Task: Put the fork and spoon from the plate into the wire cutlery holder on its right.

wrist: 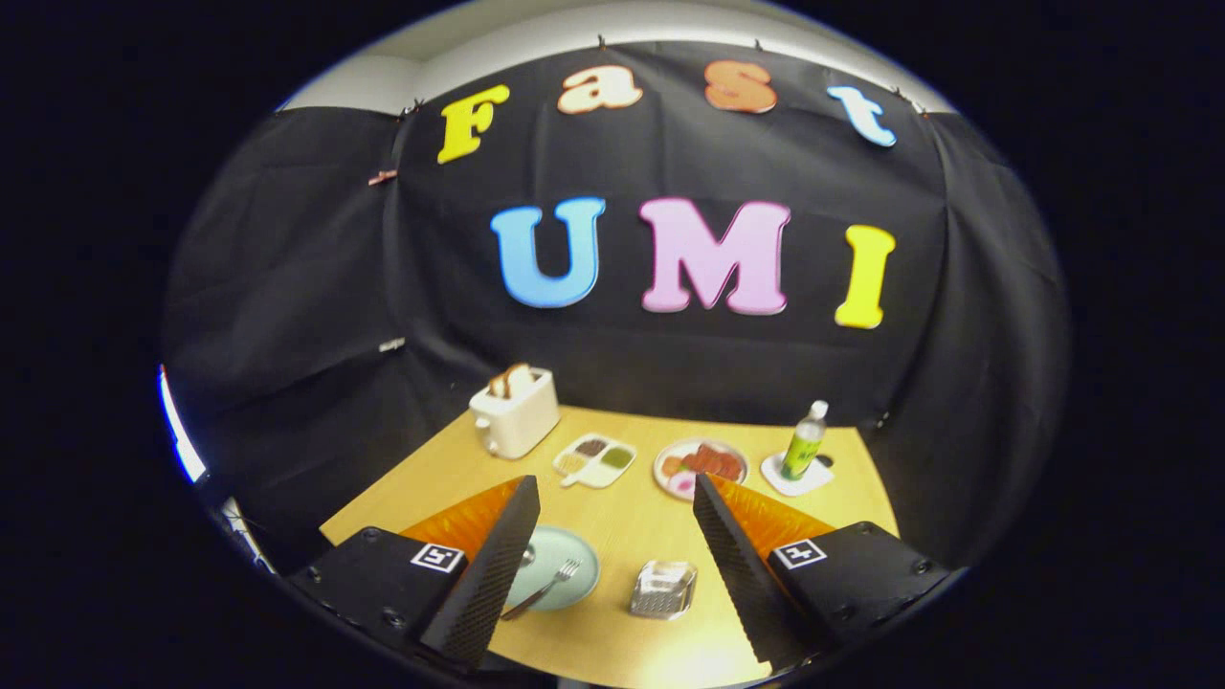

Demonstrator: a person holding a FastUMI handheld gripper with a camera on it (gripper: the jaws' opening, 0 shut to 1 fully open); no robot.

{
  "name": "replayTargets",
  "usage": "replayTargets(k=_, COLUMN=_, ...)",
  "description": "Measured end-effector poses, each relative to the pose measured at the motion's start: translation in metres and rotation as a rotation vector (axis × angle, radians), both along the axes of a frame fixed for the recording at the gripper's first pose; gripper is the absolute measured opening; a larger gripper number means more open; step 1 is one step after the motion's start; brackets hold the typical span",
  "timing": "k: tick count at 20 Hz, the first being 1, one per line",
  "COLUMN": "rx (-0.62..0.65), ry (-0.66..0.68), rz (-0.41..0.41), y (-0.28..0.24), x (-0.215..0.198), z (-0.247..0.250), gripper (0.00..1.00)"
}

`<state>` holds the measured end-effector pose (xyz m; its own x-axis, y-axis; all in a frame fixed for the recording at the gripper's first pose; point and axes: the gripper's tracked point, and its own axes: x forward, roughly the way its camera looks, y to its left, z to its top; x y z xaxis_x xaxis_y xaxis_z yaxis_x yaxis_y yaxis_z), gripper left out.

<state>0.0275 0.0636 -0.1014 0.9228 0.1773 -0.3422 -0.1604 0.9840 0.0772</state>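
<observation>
- The gripper [612,560] hangs released above the near edge of the surface [632,507], fingers spread wide and holding nothing; the finger faces look ribbed.
- The plate [560,565], round and pale green, lies in the lower middle of the frame, partly hidden behind the left finger.
- The fork [545,586] rests on the plate, thin and metallic, tines pointing up-right and its handle running down-left over the rim.
- The spoon [528,555] shows as a small shiny bit beside the left finger; the rest is hidden.
- The holder [662,588] stands just right of the plate, between the fingers: a small, boxy basket of bright wire, open on top and seemingly empty.
- Step in hand, as I judge it: the approach, with neither piece of cutlery lifted yet, so the task is at its start.
- The next move likely calls for dropping and swinging left over the plate, then closing across the fork's slim handle; flat metal on a smooth plate may slide, so a low, square grip matters.
- Farther back, in mid frame: a cream toaster [515,413] with bread in its slots, a divided tray [595,459], a dish of food [701,467] and a green-labelled bottle [804,442] on a white coaster.
- The surface is light, smooth wood.
</observation>
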Motion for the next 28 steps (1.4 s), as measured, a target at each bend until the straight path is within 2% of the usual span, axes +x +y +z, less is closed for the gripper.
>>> replayTargets(k=5, rx=0.053, ry=0.28, rz=0.075, y=0.064, x=-0.007, z=-0.098, gripper=1.0)
replayTargets(k=11, rx=0.08, ry=0.521, rz=0.034, y=0.106, x=0.003, z=-0.196, gripper=0.96)
replayTargets(k=15, rx=0.051, ry=0.614, rz=-0.013, y=0.12, x=0.012, z=-0.248, gripper=0.81)
replayTargets(k=20, rx=-0.004, ry=0.694, rz=-0.072, y=0.127, x=0.025, z=-0.291, gripper=0.8)
replayTargets(k=21, rx=-0.021, ry=0.71, rz=-0.083, y=0.126, x=0.028, z=-0.299, gripper=0.71)
replayTargets(k=28, rx=-0.073, ry=0.776, rz=-0.148, y=0.122, x=0.044, z=-0.328, gripper=0.64)
